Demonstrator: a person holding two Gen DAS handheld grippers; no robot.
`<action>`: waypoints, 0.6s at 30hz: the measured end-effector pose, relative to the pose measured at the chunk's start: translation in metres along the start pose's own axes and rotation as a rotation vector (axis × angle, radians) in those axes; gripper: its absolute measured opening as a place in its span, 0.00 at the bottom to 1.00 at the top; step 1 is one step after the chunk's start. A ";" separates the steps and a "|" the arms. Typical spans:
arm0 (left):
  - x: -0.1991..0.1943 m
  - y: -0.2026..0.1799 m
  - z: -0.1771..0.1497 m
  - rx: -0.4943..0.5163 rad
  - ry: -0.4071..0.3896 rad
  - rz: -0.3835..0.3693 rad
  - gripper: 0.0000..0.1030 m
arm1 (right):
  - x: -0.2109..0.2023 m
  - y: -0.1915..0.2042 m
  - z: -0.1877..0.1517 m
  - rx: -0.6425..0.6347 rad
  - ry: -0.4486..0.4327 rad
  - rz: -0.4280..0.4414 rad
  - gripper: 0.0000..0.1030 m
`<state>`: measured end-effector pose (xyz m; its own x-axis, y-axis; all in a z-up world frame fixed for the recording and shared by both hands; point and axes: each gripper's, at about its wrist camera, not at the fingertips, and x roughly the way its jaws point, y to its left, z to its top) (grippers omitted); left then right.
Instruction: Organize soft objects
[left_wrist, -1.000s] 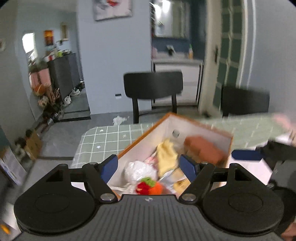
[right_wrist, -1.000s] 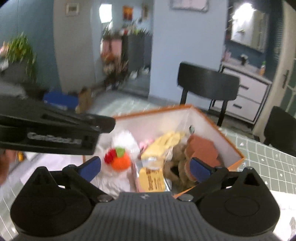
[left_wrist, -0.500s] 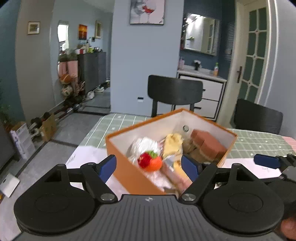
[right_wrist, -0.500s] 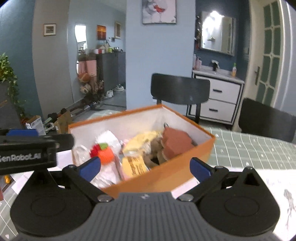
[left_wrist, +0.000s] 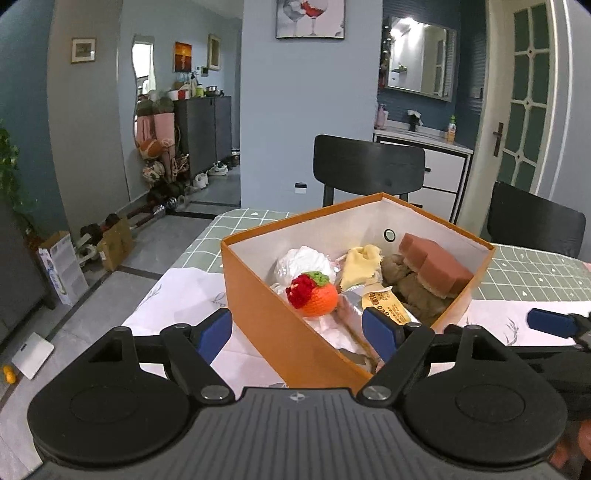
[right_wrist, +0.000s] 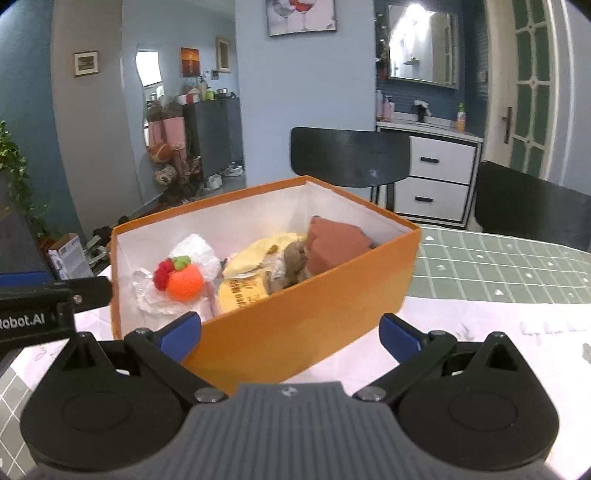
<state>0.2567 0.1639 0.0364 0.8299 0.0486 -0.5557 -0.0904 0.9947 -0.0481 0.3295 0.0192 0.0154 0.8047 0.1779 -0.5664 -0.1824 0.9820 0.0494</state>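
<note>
Soft toys, including a crocheted orange (left_wrist: 318, 300) and a brown sponge (right_wrist: 337, 246), sit heaped in the orange box (left_wrist: 280, 334) on the desk (right_wrist: 498, 269). Both hand-held grippers, left (left_wrist: 297, 330) and right (right_wrist: 290, 332), hang released and empty; approach from above, straddling one item only.

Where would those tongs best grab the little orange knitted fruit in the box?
Probably from above, pinching the round orange body of the knitted fruit across its middle. It sits on top of the pile, near the orange box's near wall, so a sideways approach looks blocked. The red and green tuft seems too floppy to hold.
</note>
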 end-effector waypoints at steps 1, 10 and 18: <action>0.000 0.000 0.000 0.005 0.003 -0.001 0.91 | -0.002 -0.002 0.000 0.004 -0.010 -0.004 0.97; -0.001 -0.014 -0.003 0.075 0.018 -0.002 0.91 | -0.008 -0.016 -0.005 0.058 -0.031 -0.015 0.97; 0.005 -0.018 -0.006 0.079 0.053 0.028 0.91 | -0.009 -0.019 -0.008 0.067 -0.029 -0.002 0.97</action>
<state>0.2591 0.1452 0.0298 0.7972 0.0734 -0.5993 -0.0674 0.9972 0.0326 0.3207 -0.0019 0.0129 0.8209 0.1773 -0.5429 -0.1436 0.9841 0.1043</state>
